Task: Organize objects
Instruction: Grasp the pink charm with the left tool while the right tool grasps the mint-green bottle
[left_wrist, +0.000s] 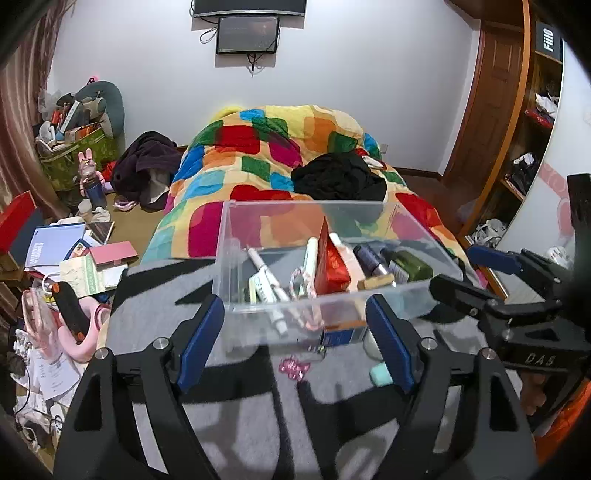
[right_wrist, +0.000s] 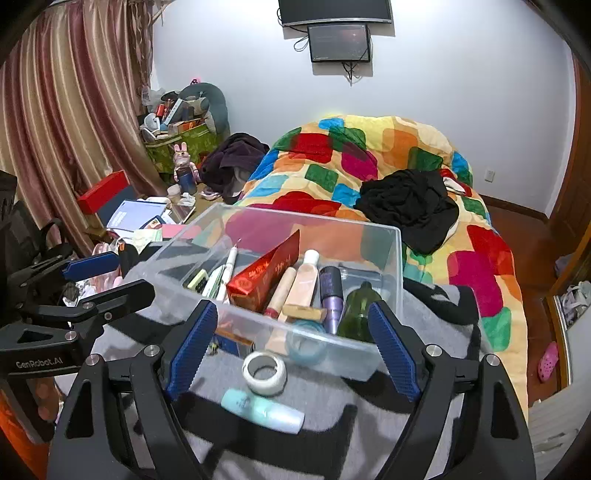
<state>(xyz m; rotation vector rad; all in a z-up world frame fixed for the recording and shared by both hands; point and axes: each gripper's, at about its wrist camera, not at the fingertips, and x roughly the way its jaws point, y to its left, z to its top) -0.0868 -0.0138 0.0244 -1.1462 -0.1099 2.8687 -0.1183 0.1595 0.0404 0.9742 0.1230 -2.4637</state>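
Clear plastic bin (right_wrist: 384, 280): on the grey blanket (right_wrist: 332, 413) at the bed's foot, holding red box (right_wrist: 266, 277), tubes and bottles. Tape roll (right_wrist: 264, 373) and mint tube (right_wrist: 258, 406): on blanket just before bin. Pink trinket (left_wrist: 293, 367): likewise. Left tongs (left_wrist: 295, 343): spread, empty. Right tongs (right_wrist: 291, 350): spread, empty. Patchwork quilt (right_wrist: 369, 155): beyond.
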